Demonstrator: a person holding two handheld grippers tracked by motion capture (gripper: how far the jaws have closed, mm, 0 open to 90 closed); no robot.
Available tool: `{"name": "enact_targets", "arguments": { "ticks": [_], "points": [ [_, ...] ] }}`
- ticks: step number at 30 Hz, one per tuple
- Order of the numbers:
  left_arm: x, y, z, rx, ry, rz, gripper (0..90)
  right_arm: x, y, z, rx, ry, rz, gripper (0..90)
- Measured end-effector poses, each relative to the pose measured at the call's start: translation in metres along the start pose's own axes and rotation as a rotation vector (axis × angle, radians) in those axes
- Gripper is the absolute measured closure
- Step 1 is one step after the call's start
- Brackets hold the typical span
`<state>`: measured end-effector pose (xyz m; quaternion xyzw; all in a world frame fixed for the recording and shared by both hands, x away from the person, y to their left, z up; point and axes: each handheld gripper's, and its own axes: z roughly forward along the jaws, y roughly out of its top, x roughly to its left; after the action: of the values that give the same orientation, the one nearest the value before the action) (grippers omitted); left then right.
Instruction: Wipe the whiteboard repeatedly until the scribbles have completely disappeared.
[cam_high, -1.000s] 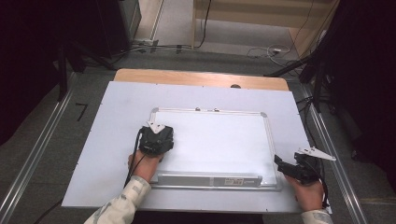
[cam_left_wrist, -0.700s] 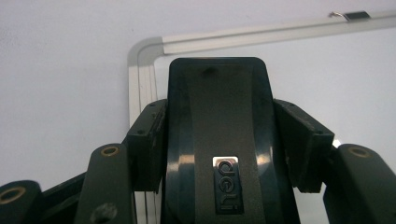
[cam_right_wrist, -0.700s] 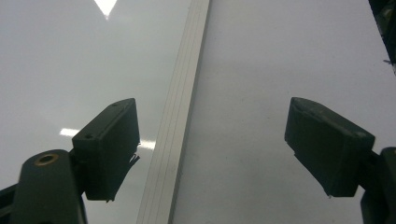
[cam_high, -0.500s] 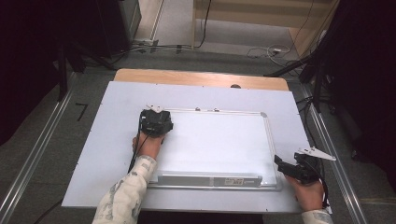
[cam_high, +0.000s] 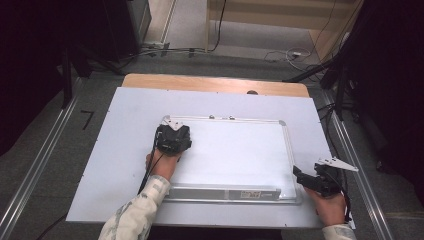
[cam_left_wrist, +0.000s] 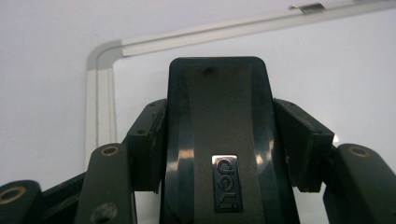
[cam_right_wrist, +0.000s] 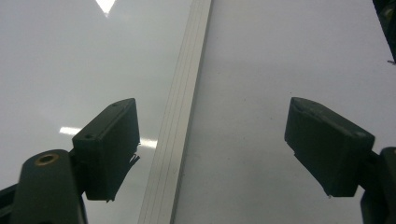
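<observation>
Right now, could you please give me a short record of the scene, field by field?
surface: white table
main object: whiteboard lying flat, metal-framed
left gripper: fingers shut on a black eraser, near the board's far-left corner
right gripper: open, fingers either side of the board's right frame edge
board surface: no marks visible

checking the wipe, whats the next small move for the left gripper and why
Probably sweep right along the top edge. The left gripper is shut on the black plastic eraser at the far left corner of the white aluminium-framed whiteboard, with the board's surface stretching rightward; the right gripper sits open over the frame.
</observation>
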<state>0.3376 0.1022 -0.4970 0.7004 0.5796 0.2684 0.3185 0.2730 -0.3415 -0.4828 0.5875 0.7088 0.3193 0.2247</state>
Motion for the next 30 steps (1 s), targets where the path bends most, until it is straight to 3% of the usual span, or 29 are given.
{"name": "enact_targets", "arguments": {
  "ticks": [7,10,15,18,20,24,30],
  "points": [
    [-0.01,-0.018,-0.021,0.007,-0.076,0.075,40.5,0.001,0.0,0.0,0.002,-0.001,-0.005,16.6],
    [-0.011,-0.025,-0.028,0.005,-0.096,0.083,40.5,0.001,0.0,0.0,0.004,-0.002,-0.003,16.6],
    [-0.01,-0.036,-0.039,-0.017,-0.107,0.057,40.6,0.001,0.0,0.001,0.006,-0.005,-0.003,16.6],
    [-0.006,-0.036,-0.043,-0.012,-0.128,0.029,40.6,0.001,0.0,0.001,0.003,-0.003,-0.007,16.6],
    [-0.002,-0.033,-0.048,-0.037,-0.119,0.018,40.6,0.001,0.0,0.0,0.002,-0.004,-0.004,16.6],
    [0.008,-0.023,-0.061,-0.091,-0.112,-0.007,40.6,0.0,0.0,0.0,0.004,-0.004,-0.002,16.6],
    [0.032,-0.016,-0.073,-0.138,-0.088,-0.094,40.5,0.001,0.0,0.0,0.001,-0.001,-0.007,16.6]
  ]
}}
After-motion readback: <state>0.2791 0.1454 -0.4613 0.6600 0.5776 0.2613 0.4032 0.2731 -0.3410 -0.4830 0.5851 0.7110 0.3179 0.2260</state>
